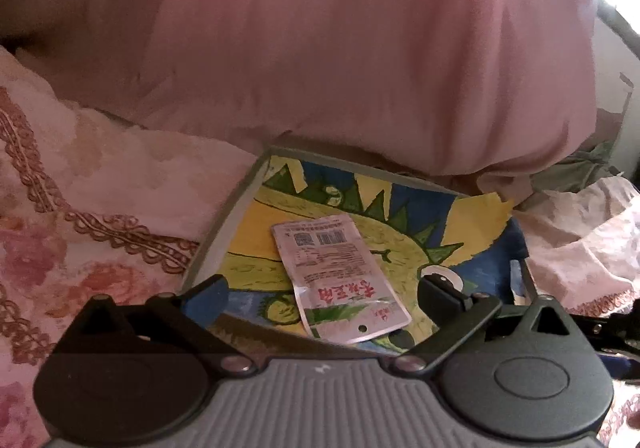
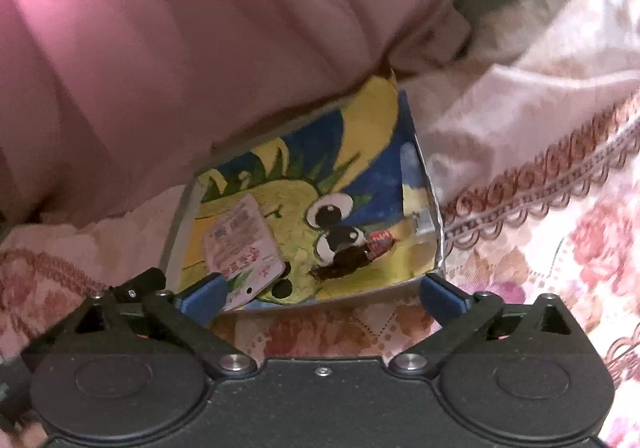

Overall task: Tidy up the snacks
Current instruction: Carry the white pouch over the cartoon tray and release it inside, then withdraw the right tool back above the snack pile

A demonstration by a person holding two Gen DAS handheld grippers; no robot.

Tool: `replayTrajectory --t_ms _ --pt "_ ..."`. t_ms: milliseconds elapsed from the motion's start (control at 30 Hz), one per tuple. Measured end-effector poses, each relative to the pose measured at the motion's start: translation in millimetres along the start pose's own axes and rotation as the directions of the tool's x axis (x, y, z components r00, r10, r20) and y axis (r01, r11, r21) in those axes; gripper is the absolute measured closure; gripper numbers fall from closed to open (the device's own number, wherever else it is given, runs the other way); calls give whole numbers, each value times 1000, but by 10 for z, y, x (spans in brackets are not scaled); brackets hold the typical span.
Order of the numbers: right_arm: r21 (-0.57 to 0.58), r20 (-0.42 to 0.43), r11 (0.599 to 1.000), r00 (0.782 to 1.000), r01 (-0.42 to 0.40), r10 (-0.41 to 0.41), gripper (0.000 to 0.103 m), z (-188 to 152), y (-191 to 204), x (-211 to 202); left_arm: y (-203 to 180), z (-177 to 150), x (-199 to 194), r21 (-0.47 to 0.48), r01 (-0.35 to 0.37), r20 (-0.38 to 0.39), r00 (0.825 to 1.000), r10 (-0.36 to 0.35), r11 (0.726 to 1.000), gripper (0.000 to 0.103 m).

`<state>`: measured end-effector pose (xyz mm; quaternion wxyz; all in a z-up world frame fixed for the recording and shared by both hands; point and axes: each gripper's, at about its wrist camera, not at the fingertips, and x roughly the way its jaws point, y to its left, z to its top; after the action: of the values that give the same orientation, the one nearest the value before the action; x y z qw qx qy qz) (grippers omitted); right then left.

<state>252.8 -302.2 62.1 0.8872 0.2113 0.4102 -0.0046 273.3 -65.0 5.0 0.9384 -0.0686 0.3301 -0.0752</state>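
A shallow box [image 1: 256, 208] with a painted yellow-and-green cartoon creature on a blue ground lies on a pink flowered bedspread [image 1: 80, 188], its far edge tucked under a big pink pillow [image 1: 320, 48]. Inside it, toward the left, a flat white snack packet [image 1: 340, 276] with red lettering lies printed side up. Nearer the right wall of the box sit a dark brown snack [image 2: 344, 262] and, touching its far end, a small red wrapped sweet [image 2: 380, 240].

The left gripper [image 1: 324, 296] hangs over the near edge of the box with its jaws spread wide; the packet lies below, between them, untouched. The right gripper [image 2: 322, 294] is also wide apart, empty, at the near rim of the box, its fingers [image 2: 442, 296] blue-tipped.
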Motion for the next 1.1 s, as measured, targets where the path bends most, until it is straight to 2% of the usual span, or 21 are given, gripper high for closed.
replayTrajectory --t_ms 200,433,567,633,900,1100 --pt "-216 128 976 992 21 7 1 -216 197 -337 109 -77 -461 3 -11 77 997 10 1000 0" --pt "-387 290 919 956 76 42 1 -532 429 -859 189 -326 -1000 44 -35 160 987 28 998 0" --pt "-429 349 893 937 135 25 1 -738 498 -1084 202 -525 -1251 70 -54 185 982 40 996 0" --pt "-428 355 892 934 144 20 1 -850 491 -1177 206 -638 -1366 84 -58 179 983 42 995 0" --pt "-425 318 891 948 160 -19 1 -1246 465 -1456 240 -1084 -1751 120 -74 110 992 61 990 0" --pt "-420 278 894 960 153 -33 1 -1523 419 -1613 346 -1320 -1940 72 -120 48 992 117 990 0"
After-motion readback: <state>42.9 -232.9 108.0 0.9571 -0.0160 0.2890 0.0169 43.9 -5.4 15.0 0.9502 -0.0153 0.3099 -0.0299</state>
